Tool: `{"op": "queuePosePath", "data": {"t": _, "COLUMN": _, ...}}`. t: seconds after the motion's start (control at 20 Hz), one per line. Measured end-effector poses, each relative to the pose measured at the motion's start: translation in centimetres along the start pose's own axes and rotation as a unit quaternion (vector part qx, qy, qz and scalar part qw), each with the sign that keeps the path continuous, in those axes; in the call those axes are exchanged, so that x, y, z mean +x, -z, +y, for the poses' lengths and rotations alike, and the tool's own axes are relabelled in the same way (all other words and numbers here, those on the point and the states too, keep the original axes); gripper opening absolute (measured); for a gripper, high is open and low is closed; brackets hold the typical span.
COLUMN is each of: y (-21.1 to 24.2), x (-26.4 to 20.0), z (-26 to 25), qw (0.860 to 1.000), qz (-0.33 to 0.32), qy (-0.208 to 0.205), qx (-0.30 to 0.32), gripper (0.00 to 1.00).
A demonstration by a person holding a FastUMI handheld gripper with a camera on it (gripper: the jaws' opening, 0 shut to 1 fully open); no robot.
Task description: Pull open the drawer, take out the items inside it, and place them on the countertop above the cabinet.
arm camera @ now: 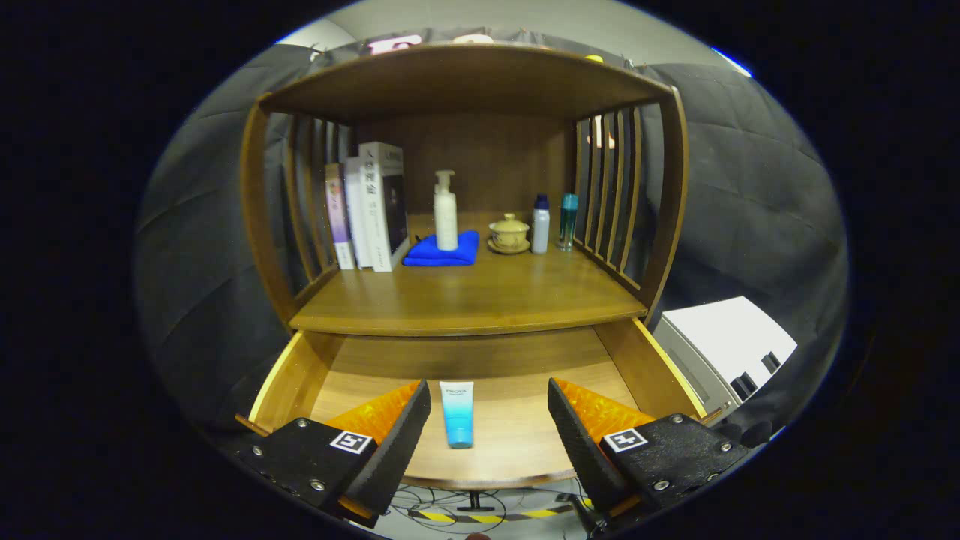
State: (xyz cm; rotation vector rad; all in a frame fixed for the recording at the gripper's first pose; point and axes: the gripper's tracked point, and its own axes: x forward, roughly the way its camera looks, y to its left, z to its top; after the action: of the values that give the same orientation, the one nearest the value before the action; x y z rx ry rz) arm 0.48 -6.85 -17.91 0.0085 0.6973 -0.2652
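The wooden drawer point(630, 364) stands pulled out below the cabinet's countertop point(465, 296). A light blue and white tube point(457, 413) lies flat on the drawer floor, cap end toward me. My gripper point(489, 397) hovers above the drawer's front part, open, its two black fingers with orange backs wide apart. The tube lies between the fingertips, slightly nearer the left finger point(401, 435), touching neither. The right finger point(577, 435) is farther from it.
On the countertop toward the back stand several books point(371, 206), a white pump bottle point(445, 211) on a folded blue cloth point(442, 251), a lidded ceramic cup point(508, 233) and two small bottles point(553, 223). A white box point(724, 345) sits right of the cabinet. Slatted sides and a shelf top enclose the countertop.
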Motion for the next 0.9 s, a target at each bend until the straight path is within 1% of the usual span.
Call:
{"op": "queuePosePath", "data": {"t": 0.1, "y": 1.0, "x": 2.6, "z": 0.5, "qw": 0.999, "qz": 0.053, "qy": 0.009, "qx": -0.003, "gripper": 0.96}}
{"op": "queuePosePath", "data": {"t": 0.2, "y": 1.9, "x": 5.4, "z": 1.2, "qw": 0.995, "qz": 0.095, "qy": 0.007, "qx": -0.012, "gripper": 0.96}}
{"op": "queuePosePath", "data": {"t": 0.25, "y": 2.4, "x": 6.7, "z": 2.0, "qw": 0.994, "qz": 0.111, "qy": -0.003, "qx": -0.015, "gripper": 0.96}}
{"op": "queuePosePath", "data": {"t": 0.3, "y": 2.9, "x": 7.5, "z": 2.3, "qw": 0.992, "qz": 0.127, "qy": 0.000, "qx": -0.011, "gripper": 0.96}}
{"op": "queuePosePath", "data": {"t": 0.35, "y": 3.6, "x": 8.0, "z": 2.7, "qw": 0.990, "qz": 0.141, "qy": -0.004, "qx": -0.009, "gripper": 0.96}}
{"op": "queuePosePath", "data": {"t": 0.4, "y": 4.2, "x": 8.6, "z": 2.8, "qw": 0.988, "qz": 0.155, "qy": 0.000, "qx": -0.007, "gripper": 0.97}}
{"op": "queuePosePath", "data": {"t": 0.65, "y": 7.8, "x": 10.2, "z": 2.5, "qw": 0.970, "qz": 0.237, "qy": 0.032, "qx": -0.030, "gripper": 0.96}}
{"op": "queuePosePath", "data": {"t": 0.75, "y": 9.3, "x": 10.5, "z": 3.4, "qw": 0.964, "qz": 0.262, "qy": 0.021, "qx": -0.024, "gripper": 0.97}}
{"op": "queuePosePath", "data": {"t": 0.8, "y": 10.0, "x": 10.5, "z": 3.4, "qw": 0.960, "qz": 0.277, "qy": 0.024, "qx": -0.027, "gripper": 0.97}}
{"op": "queuePosePath", "data": {"t": 0.9, "y": 10.1, "x": 10.5, "z": 3.2, "qw": 0.957, "qz": 0.286, "qy": 0.029, "qx": -0.035, "gripper": 0.96}}
